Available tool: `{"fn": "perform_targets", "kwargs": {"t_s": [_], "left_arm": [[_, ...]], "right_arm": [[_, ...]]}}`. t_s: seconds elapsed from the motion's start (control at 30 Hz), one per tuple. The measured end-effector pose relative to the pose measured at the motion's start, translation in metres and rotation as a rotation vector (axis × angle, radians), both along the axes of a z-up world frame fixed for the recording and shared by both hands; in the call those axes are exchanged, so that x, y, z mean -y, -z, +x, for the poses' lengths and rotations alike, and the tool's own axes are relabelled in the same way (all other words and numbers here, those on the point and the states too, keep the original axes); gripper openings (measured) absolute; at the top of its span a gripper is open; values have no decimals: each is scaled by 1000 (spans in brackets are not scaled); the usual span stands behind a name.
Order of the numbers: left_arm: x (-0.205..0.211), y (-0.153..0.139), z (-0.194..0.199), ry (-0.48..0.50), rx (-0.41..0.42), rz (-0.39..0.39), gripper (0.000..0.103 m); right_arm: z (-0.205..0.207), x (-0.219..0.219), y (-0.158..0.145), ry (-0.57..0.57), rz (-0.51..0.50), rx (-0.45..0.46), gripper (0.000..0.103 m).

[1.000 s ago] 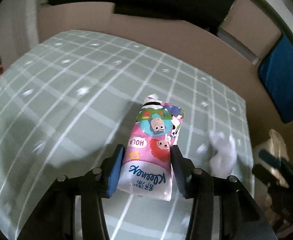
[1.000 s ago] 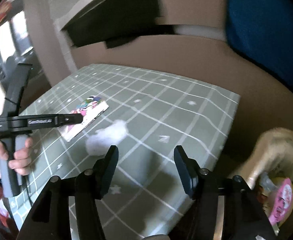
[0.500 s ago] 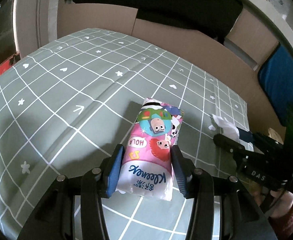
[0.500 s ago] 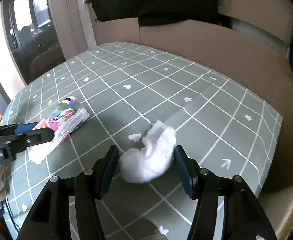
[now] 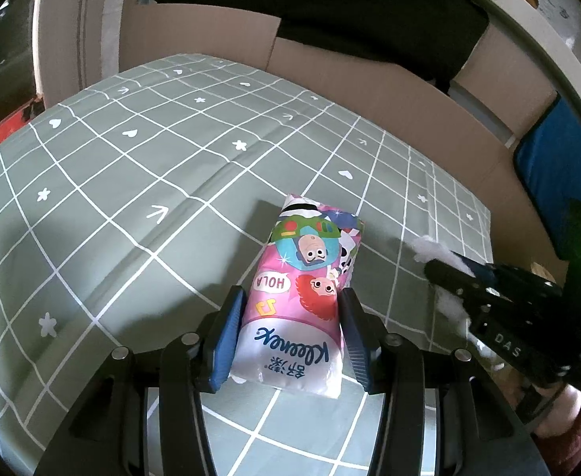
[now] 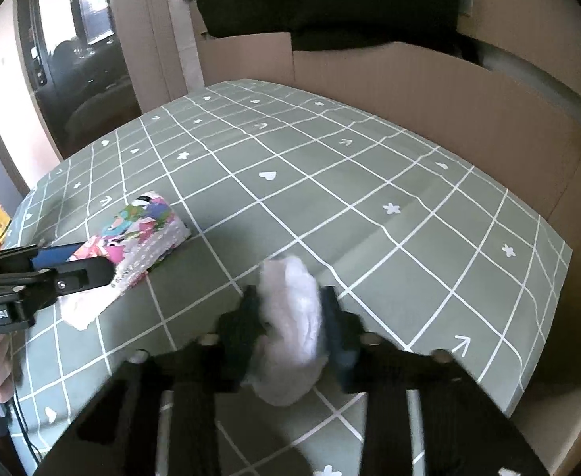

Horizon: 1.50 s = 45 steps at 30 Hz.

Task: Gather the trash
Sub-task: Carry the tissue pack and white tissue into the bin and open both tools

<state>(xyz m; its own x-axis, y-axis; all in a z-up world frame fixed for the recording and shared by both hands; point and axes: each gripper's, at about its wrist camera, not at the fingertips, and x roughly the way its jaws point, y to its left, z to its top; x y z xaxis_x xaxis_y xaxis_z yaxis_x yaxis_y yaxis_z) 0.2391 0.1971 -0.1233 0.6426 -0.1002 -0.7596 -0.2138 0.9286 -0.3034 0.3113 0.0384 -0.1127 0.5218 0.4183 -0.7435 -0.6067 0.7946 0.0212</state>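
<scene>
1. We see the left claw point(image 5: 292, 333) closed on a tissue pack point(image 5: 306, 289), its blue pads pressing the two long sides near the end printed with the brand name.
2. The tissue pack lies flat on the tabletop point(image 5: 139, 166), which wears a green cloth with white grid lines, hearts, stars and arrows. It sits toward the near left part of the tabletop as the right camera shows it point(image 6: 131, 246).
3. Our right claw point(image 6: 290, 309) grips a crumpled white tissue point(image 6: 290, 317), which bulges between the fingers and spills out below them; this part of the view is blurred.
4. From the left camera the crumpled white tissue point(image 5: 429, 250) shows at the tip of the right claw point(image 5: 445, 273), close to the right edge of the tabletop.
5. The two claws stand near each other, with the tissue pack to the left of the crumpled white tissue.
6. Brown cardboard panels point(image 6: 449, 91) stand along the far edge of the tabletop.
</scene>
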Motion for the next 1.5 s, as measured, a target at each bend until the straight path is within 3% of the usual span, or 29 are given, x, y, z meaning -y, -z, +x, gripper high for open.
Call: {"fn": "perform_targets", "kwargs": {"t_s": [0.13,0.3,0.6,0.97,1.23,1.5], "left_arm": [[-1,-2,2,1,-5,-77,46],[13,-26,0,12,58,-29,45],[59,-99,-11,71,271,72,45],[141,-153,-18,219,423,94,45],[214,-173,-22,341,509,98,45],[277,-165,-23,448,499,103,45]], "right_arm": [[-11,5,-15,4,-16,50,19],[-27,23,-45,28,14,108,19],[-60,61,-100,89,52,241,19],[-98,140,-154,239,105,368,19],[-127,212,-177,388,105,443,19],[-141,274,-174,525,106,457,19]]}}
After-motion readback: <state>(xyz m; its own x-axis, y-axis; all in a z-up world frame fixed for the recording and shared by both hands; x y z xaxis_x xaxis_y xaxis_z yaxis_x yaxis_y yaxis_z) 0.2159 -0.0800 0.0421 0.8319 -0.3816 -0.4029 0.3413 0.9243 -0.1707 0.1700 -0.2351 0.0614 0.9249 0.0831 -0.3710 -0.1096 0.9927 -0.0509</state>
